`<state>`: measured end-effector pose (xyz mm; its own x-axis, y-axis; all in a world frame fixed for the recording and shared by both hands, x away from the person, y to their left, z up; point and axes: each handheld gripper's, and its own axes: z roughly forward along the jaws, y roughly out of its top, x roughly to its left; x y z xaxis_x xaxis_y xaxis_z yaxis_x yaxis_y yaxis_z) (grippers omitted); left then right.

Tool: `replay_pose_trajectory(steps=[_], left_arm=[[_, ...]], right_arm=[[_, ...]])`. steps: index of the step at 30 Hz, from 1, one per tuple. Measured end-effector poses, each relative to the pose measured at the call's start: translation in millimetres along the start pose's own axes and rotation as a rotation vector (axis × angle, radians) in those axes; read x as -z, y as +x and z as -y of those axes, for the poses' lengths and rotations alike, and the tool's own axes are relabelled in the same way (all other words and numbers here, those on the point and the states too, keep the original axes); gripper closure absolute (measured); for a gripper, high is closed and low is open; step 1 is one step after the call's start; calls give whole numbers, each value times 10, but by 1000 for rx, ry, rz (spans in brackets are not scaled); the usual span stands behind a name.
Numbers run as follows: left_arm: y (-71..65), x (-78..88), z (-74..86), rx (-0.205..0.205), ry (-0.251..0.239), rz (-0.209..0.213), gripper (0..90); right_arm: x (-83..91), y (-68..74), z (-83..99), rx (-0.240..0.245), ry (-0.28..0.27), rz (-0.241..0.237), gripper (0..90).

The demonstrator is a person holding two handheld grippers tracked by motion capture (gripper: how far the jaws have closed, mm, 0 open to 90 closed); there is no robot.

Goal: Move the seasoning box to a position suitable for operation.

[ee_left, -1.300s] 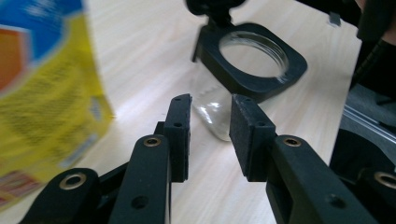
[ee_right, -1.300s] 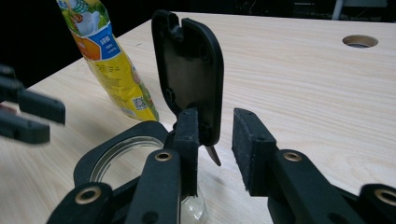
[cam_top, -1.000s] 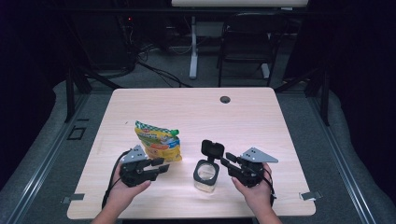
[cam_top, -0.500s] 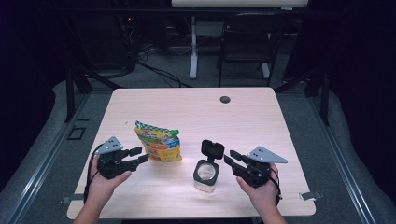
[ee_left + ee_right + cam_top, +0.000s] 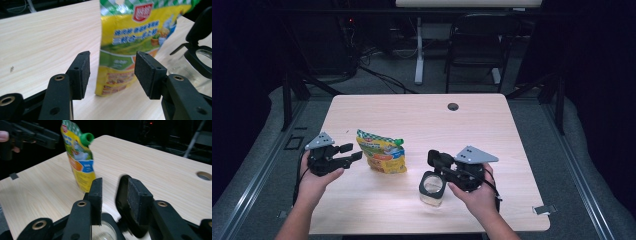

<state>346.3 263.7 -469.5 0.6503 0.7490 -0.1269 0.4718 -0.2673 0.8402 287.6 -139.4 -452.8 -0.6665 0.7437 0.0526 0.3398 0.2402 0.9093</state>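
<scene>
Now left hand-held gripper [image 5: 349,152] jaws wide apart, empty, just left of upright snack pouch [image 5: 382,151]; right hand-held gripper [image 5: 439,165] partly open at jar [image 5: 432,188] lid, grip unclear

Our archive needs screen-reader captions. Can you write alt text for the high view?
A yellow snack pouch stands mid-table between two hand-held tongs: left tongs open beside it, right tongs at the flip lid of a clear jar.
</scene>
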Motion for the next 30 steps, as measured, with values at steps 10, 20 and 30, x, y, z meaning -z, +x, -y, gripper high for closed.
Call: replay_pose_trajectory(steps=[10, 20, 30], left_arm=[[57, -126, -84, -23, 2, 69, 468], [4, -202, -68, -47, 9, 76, 501], [-97, -111, -48, -59, 16, 61, 565]], right_arm=[[-434, 194, -82, 20, 39, -56, 653], [-727, 167, -116, -7, 79, -47, 666], [-785, 180, -113, -4, 91, -41, 679]])
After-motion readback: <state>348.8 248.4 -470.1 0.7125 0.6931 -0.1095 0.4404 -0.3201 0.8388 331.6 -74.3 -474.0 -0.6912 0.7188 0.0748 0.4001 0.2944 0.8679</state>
